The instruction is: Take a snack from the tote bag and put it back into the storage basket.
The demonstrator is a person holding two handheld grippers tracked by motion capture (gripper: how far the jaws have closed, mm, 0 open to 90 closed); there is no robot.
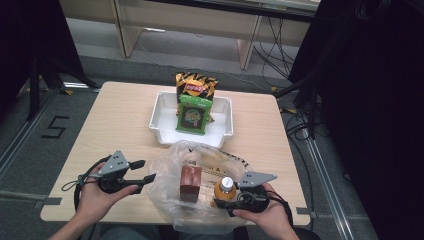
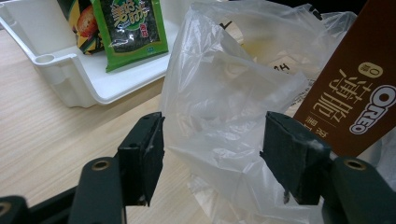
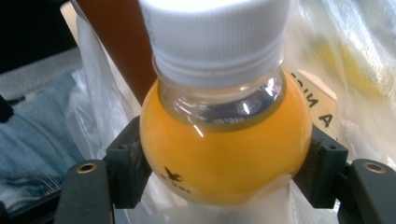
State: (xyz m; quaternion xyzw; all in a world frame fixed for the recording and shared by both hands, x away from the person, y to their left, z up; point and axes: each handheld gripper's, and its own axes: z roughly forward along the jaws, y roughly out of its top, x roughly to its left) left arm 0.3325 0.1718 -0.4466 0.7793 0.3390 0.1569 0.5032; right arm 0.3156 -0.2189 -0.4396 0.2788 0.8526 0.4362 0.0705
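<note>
A clear plastic bag [image 1: 167, 172] stands open at the table's front middle. Inside it are a brown Oreo box [image 1: 190, 182], upright, and a small bottle of orange juice [image 1: 226, 189] with a white cap. My right gripper [image 1: 224, 199] reaches into the bag from the right. In the right gripper view its pads press both sides of the bottle [image 3: 224, 158]. My left gripper [image 1: 145, 170] is at the bag's left edge, open. In the left gripper view a loose fold of the bag [image 2: 219, 93] lies between the spread jaws [image 2: 212, 154], with the Oreo box [image 2: 350, 93] behind it.
A white tray [image 1: 162, 107] sits at the back middle of the wooden table [image 1: 115, 125]. It holds a black-and-yellow chips bag [image 1: 195, 86] and a green seaweed pack [image 1: 192, 116] leaning in front. Desks and cables stand beyond the table.
</note>
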